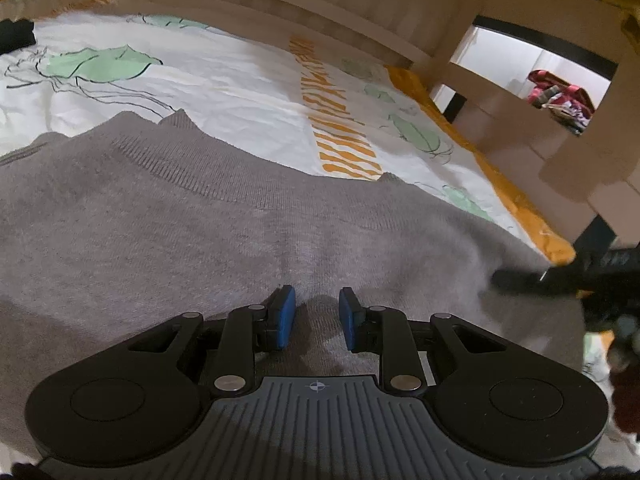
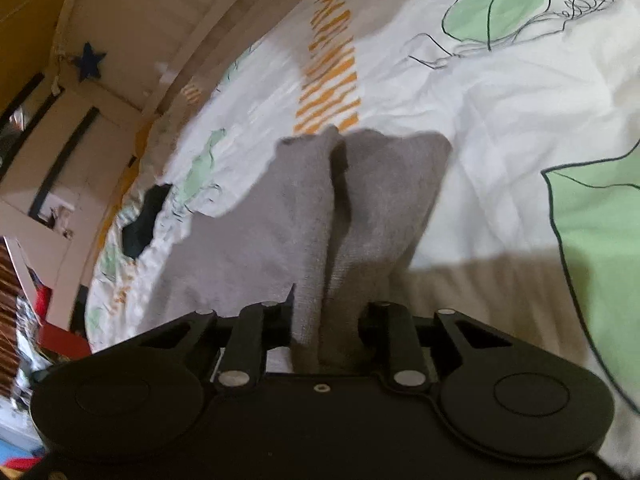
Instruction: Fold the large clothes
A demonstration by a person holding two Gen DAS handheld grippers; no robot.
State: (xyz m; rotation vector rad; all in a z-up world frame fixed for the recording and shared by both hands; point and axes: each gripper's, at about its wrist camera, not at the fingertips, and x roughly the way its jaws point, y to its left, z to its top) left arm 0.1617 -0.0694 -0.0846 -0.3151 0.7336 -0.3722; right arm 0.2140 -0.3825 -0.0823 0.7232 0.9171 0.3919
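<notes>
Left tongs point(image 1: 317, 316): spread, blue pads point(image 1: 285, 316) resting over the grey knit sweater point(image 1: 200, 216), nothing between them. Sweater lies on the bed's leaf-printed duvet point(image 1: 224, 80). Right tongs point(image 2: 325, 320): pinching a gathered fold of the sweater point(image 2: 320, 216), fabric hanging forward.

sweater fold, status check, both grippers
Left gripper open, empty, low over the grey sweater. Right gripper shut on a bunched sweater fold. Sweater on the bedsheet, nothing in the way.

Printed bedsheet point(image 1: 224, 80); blue star point(image 2: 89, 61) on wall
</notes>
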